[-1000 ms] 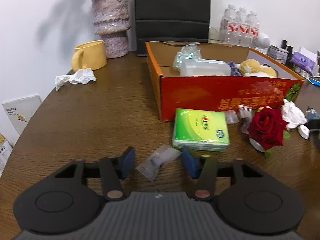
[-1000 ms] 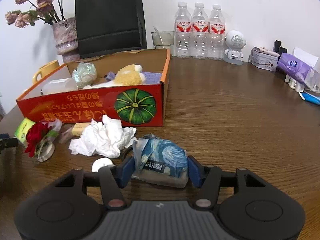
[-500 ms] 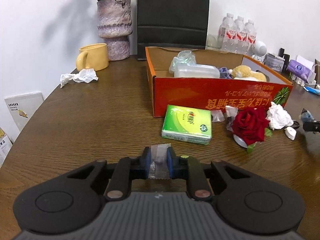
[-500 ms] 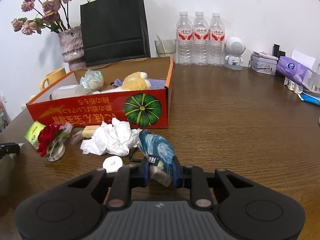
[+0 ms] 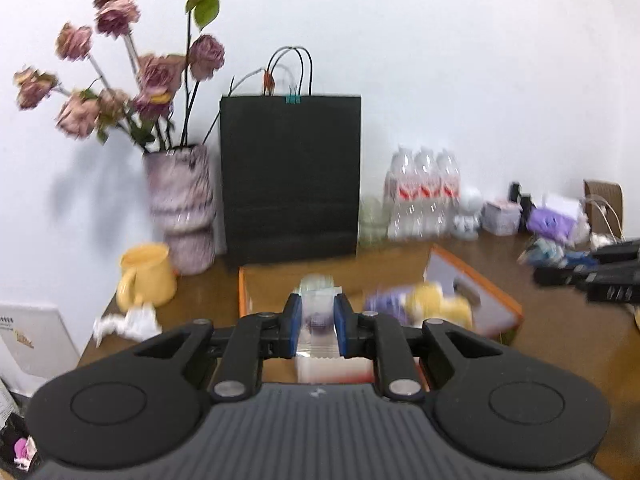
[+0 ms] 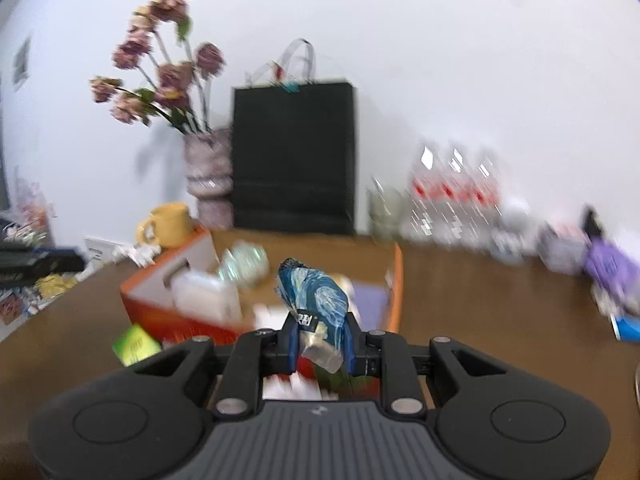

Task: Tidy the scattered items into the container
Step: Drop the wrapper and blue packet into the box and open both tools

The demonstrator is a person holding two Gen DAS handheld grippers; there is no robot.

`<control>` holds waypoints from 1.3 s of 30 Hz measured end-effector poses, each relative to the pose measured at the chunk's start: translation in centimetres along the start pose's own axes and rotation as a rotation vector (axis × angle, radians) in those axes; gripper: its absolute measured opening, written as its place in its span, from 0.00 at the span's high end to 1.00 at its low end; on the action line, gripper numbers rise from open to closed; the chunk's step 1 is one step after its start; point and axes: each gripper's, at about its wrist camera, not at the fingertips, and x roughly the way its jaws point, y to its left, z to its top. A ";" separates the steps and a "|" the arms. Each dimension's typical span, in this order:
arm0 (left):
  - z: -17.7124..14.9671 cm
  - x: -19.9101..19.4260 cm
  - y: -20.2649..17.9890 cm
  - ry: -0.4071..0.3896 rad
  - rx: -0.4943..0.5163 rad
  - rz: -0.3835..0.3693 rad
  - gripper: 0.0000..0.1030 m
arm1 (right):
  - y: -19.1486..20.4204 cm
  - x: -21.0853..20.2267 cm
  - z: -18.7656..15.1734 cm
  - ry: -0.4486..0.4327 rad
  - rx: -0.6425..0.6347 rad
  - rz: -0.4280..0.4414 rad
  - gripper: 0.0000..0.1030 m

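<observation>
Both grippers have risen above the box: left gripper pinches a clear sachet (blurred), right gripper a blue packet.

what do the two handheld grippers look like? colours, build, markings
Both look alike. The left gripper and right gripper each have a dark grey ribbed body with a small pale logo at its front edge, two round black housings with an embossed circle, black linkage arms on silver pivot pins, and blue finger pads. No cables, hands or sleeves show.
</observation>
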 end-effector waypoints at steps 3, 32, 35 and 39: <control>2.8 4.4 -0.4 0.052 -0.048 0.017 0.83 | 0.9 3.6 3.6 0.037 -0.017 0.036 0.81; -1.3 22.8 0.5 0.480 -0.125 0.187 0.82 | 3.6 25.9 2.6 0.521 0.046 0.031 0.35; -1.0 22.1 0.3 0.465 -0.133 0.184 0.82 | 3.4 25.1 2.7 0.510 0.051 0.023 0.35; 0.1 20.0 0.1 0.412 -0.144 0.163 0.79 | 3.2 23.4 3.4 0.477 0.059 0.026 0.31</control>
